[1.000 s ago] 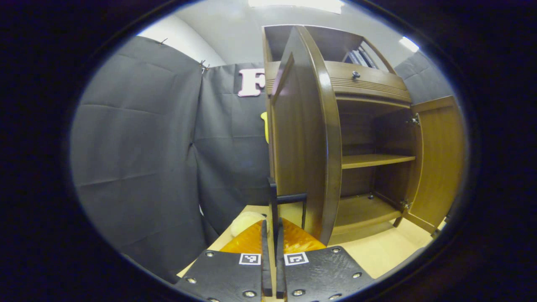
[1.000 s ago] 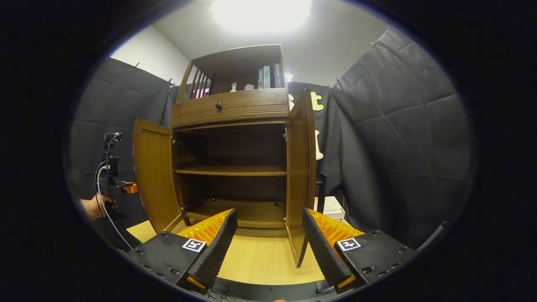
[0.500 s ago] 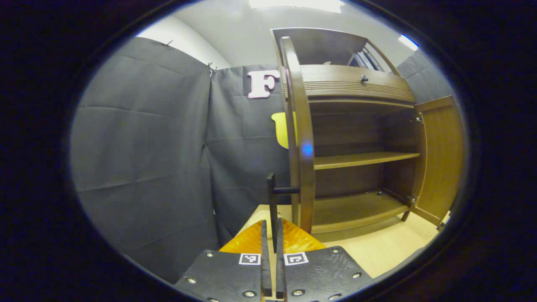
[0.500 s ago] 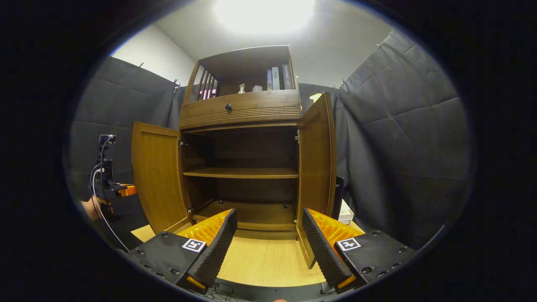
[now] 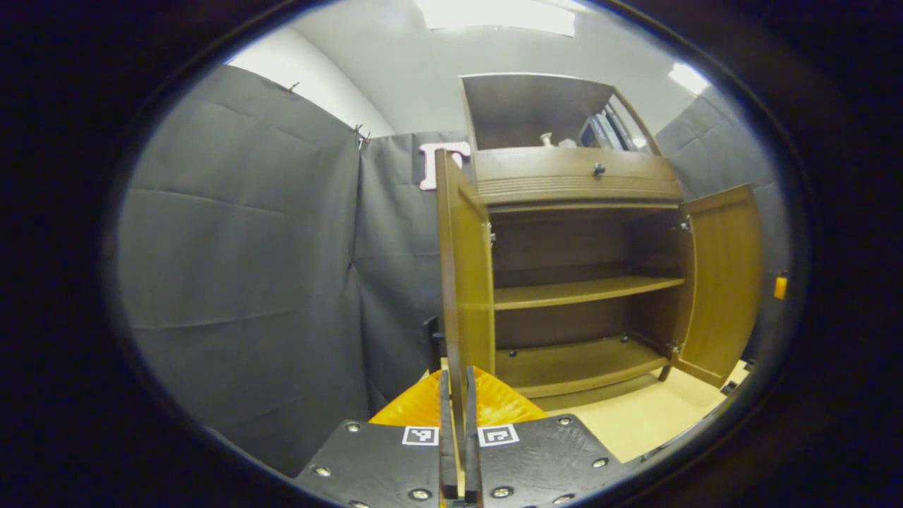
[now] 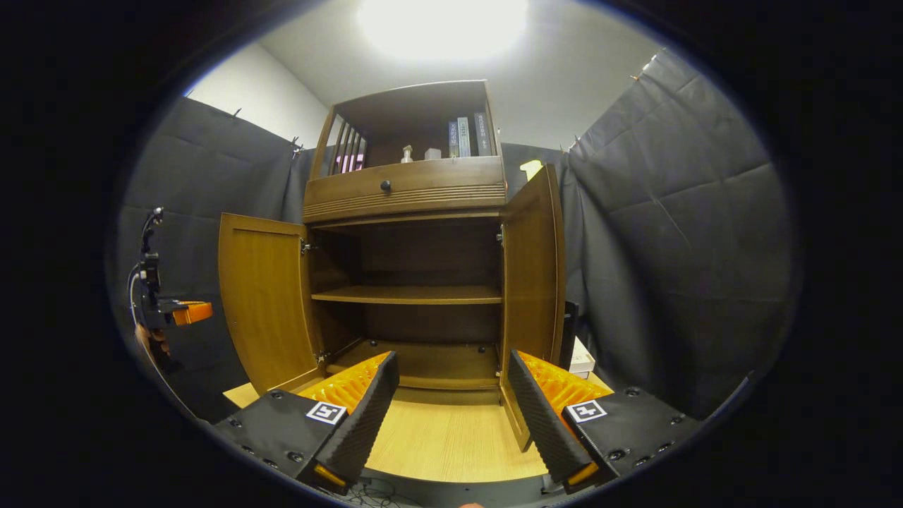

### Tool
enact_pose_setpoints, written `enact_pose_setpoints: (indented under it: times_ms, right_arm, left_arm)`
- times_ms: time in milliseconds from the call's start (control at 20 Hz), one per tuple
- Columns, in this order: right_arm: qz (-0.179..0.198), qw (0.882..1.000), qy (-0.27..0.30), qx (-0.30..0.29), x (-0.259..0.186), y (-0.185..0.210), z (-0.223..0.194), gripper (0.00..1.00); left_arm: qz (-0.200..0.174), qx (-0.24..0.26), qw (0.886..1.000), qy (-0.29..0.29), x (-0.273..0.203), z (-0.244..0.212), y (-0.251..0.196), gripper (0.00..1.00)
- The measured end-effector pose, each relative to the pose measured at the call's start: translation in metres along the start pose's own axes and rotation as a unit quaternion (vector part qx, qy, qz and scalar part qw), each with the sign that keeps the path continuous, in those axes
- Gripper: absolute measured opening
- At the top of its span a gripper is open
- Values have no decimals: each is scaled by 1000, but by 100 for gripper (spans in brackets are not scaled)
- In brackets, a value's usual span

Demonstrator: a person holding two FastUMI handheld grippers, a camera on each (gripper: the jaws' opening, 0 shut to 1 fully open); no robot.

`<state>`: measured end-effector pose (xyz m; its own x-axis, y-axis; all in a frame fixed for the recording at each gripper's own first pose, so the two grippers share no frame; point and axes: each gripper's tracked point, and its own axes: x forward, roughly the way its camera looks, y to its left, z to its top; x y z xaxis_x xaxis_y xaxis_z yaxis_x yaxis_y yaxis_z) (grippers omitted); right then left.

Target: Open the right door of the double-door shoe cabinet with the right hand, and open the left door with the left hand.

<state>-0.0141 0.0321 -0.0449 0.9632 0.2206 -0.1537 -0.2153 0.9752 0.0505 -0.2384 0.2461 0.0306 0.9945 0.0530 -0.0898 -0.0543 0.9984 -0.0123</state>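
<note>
Black-cloth booth, pale wooden floor (image 6: 444, 444). Shoe cabinet (image 6: 413, 190) at 12 o'clock, left door (image 6: 264, 303) and right door (image 6: 532, 271) swung wide. Left gripper (image 5: 458, 430) nearly closed, apparently empty; right gripper (image 6: 451, 416) gapes empty, clear of doors.

left door handle (image 5: 432, 339): mostly hidden behind door edge | shelf books (image 6: 465, 135): too small to tell
</note>
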Motion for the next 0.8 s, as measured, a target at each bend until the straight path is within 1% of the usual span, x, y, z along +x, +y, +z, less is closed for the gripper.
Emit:
enact_pose_setpoints:
  times_ms: [50,100,150,200,300,350,400,450,500,550,700,800]
  right_arm:
    - [-2,1000,-2,-4,-1,0,2,97]
    - [-3,1000,-4,-6,-2,0,5,97]
    - [-2,1000,-5,-7,-3,1,7,97]
    - [-3,1000,-6,-6,-5,2,8,93]
    - [-7,1000,-11,-6,-8,1,11,92]
    - [-11,1000,-13,-6,-9,-2,10,93]
    - [-14,1000,-13,-5,-10,-3,8,97]
    - [-16,1000,-12,-3,-11,-4,6,92]
    - [-18,1000,-10,0,-12,-5,4,97]
    - [-18,1000,-8,3,-14,-6,2,92]
    - [-24,1000,-8,3,-16,-13,1,92]
    - [-28,1000,-12,4,-18,-17,3,93]
  left_arm:
    - [-4,1,1000,-5,-7,5,-6,0]
    - [-7,4,1000,-10,-12,11,-12,12]
    - [-11,6,1000,-15,-16,18,-17,12]
    - [-15,6,1000,-19,-22,23,-21,10]
    - [-18,4,1000,-23,-32,30,-25,5]
    - [-19,3,999,-26,-36,34,-26,2]
    - [-16,4,999,-30,-39,38,-25,0]
    - [-13,7,999,-33,-40,39,-24,6]
    - [-10,10,999,-35,-43,42,-24,5]
    - [-9,14,999,-38,-44,44,-24,5]
    - [-8,25,999,-48,-50,50,-27,12]
    - [-7,23,998,-54,-52,53,-33,31]
